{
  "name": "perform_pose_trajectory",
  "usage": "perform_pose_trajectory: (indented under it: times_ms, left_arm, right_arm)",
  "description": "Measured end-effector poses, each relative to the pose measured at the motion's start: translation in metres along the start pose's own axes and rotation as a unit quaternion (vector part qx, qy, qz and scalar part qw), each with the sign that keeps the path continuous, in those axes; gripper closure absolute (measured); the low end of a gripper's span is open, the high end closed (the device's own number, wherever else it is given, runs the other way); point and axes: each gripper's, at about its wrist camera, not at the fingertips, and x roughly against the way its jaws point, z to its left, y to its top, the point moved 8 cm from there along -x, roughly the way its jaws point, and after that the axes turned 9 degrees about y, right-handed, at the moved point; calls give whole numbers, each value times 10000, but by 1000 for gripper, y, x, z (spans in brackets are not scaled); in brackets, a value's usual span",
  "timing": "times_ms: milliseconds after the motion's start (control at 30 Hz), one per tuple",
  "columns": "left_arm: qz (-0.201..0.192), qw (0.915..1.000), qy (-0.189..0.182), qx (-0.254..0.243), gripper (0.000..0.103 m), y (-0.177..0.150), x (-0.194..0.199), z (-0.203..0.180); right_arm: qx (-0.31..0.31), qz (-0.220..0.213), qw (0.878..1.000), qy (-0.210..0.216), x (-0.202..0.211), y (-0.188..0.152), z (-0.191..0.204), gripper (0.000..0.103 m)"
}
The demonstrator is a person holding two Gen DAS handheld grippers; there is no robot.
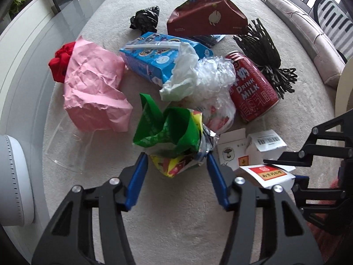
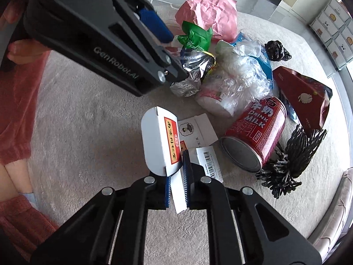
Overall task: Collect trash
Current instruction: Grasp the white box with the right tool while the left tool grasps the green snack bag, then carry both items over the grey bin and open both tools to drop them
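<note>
Pinching a light, stiff white box by its flap, right gripper shut; left gripper half-open astride the soft, crinkly snack bag mid-carpet, pads apparently touching

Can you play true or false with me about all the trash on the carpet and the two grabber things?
1. The red milk can is lying on its side. True.
2. The right hand-held gripper is closed on a white carton flap. True; the flap sits pinched between its blue pads.
3. The left hand-held gripper is gripping the pink crumpled paper. False; its fingers sit on either side of the green and foil snack wrapper, and the pink paper lies off to the side.
4. The black crumpled bag sits on top of the milk can. False; it lies on the carpet, apart from the can.
5. The blue box is standing upright. False; it lies on its side.
</note>
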Motion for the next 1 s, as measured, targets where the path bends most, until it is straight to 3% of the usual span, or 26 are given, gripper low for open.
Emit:
perform_pose_trajectory:
  times_ms: [233,500,800,1000]
  left_arm:
    - [-219,9982,249,-491,73,-16,6,-13]
    - [-329,9989,116,-314,79,-28,33,-4]
    - [-553,9977,322,228,80,-52,98,45]
    - [-758,9937,623,533,79,-68,155,97]
  right_arm:
    - [-50,-39,9999,128,3,3,0,98]
    - [-118,-181,9996,179,24,8,6,99]
    - [-188,-506,9984,136,76,27,23,99]
    - [-145,-997,9946,242,129,75,46,99]
